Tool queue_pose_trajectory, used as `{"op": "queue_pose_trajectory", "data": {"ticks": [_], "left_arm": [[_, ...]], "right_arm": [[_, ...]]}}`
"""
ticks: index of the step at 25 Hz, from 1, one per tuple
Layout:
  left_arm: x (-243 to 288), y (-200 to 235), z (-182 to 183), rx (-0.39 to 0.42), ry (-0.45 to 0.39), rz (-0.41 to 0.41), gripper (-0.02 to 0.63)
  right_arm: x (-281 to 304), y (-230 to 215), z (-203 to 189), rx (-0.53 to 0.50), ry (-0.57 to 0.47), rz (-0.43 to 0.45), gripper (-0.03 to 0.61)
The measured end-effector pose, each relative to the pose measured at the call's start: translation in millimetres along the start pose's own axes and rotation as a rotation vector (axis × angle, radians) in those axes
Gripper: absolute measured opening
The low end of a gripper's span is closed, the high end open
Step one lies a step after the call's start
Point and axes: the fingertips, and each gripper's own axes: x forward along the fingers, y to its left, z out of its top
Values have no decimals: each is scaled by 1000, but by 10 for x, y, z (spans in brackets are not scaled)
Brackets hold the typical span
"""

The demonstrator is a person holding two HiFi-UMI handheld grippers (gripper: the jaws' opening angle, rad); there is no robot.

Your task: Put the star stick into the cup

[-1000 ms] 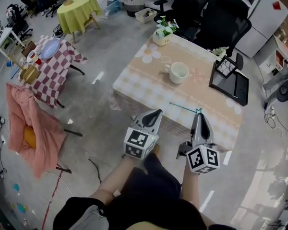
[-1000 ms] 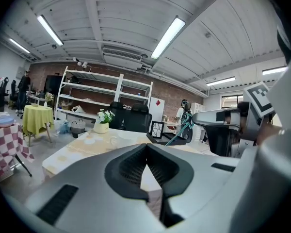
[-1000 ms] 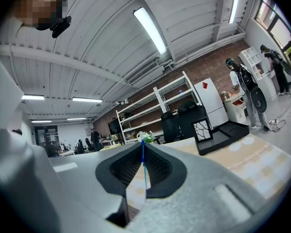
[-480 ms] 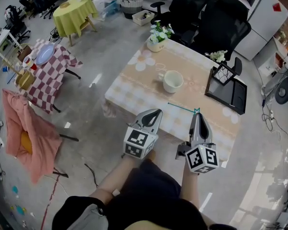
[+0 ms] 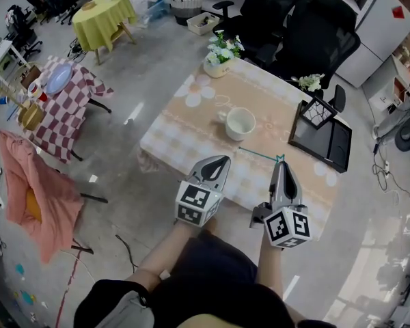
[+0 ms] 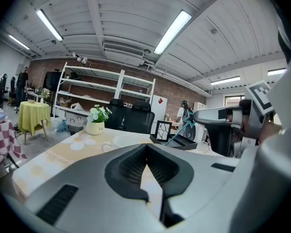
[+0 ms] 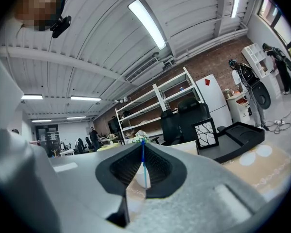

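Note:
A white cup [image 5: 240, 124] stands upright near the middle of the beige table [image 5: 184, 125]. My right gripper [image 5: 283, 164] is shut on the thin teal star stick [image 5: 260, 154], over the table's near edge. The stick points left, roughly level, and its free end is a little short of the cup. Its star end sits at the jaw tips. In the right gripper view the stick [image 7: 143, 166] runs straight out between the closed jaws. My left gripper [image 5: 221, 161] hangs beside it, shut and holding nothing. From the left gripper view the stick [image 6: 177, 133] slants out from the right gripper [image 6: 222, 116].
A flower pot [image 5: 219, 52] stands at the table's far corner. A black frame on a black tray [image 5: 321, 139] sits at its right end. Black office chairs [image 5: 307, 26] stand behind. A checked table [image 5: 61, 108] and a pink-draped chair [image 5: 34, 197] stand to the left.
The table and cup have come nearer to me and shifted left in the head view. Both grippers keep their pose, the right one still gripping the stick.

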Motion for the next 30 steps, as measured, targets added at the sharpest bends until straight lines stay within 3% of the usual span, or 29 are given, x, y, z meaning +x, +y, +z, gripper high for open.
{"op": "queue_pose_trajectory", "data": {"ticks": [18,30], "left_arm": [[379,79,-39,8,-8,-2,9],[470,69,46,30,15,-65,9]], "right_arm": [[235,-379,74,-6,-44,-32,17],[158,-392,170,0,-75,-105,17]]}}
